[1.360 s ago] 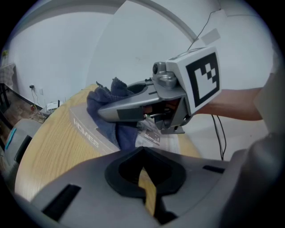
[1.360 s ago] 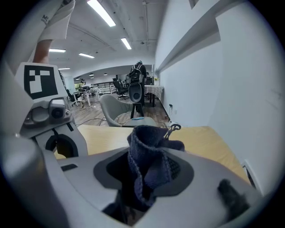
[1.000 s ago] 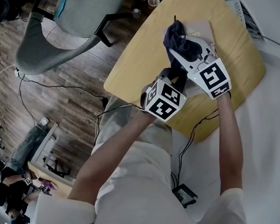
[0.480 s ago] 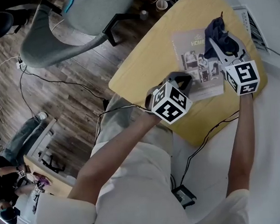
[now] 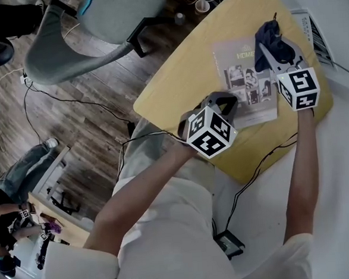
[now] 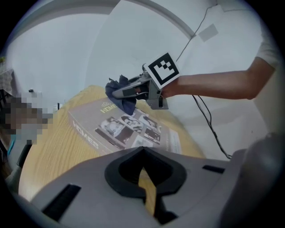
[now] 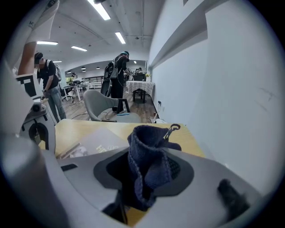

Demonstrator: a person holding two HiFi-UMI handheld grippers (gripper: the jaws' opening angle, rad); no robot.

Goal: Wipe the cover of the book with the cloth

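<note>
Pinching a dark blue knitted cloth (image 5: 268, 35), the right gripper (image 5: 265, 51) hangs it at the 1 o'clock corner of the flat grey photo-covered book (image 5: 242, 86), apparently placed for wiping. The left gripper (image 5: 222, 101), its jaws pressed together on nothing, sits at the book's 7 o'clock edge on the yellow wooden table (image 5: 176, 76), probably to steady it. Whether the cloth touches the cover is unclear, and that corner is hidden.

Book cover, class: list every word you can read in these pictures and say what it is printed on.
"HOMES": along the cover edge of the book, left gripper view.
"HOME": cover title, head view, ending at the cloth.
Small cover print and the shirt print: too blurred or cut off to read.
</note>
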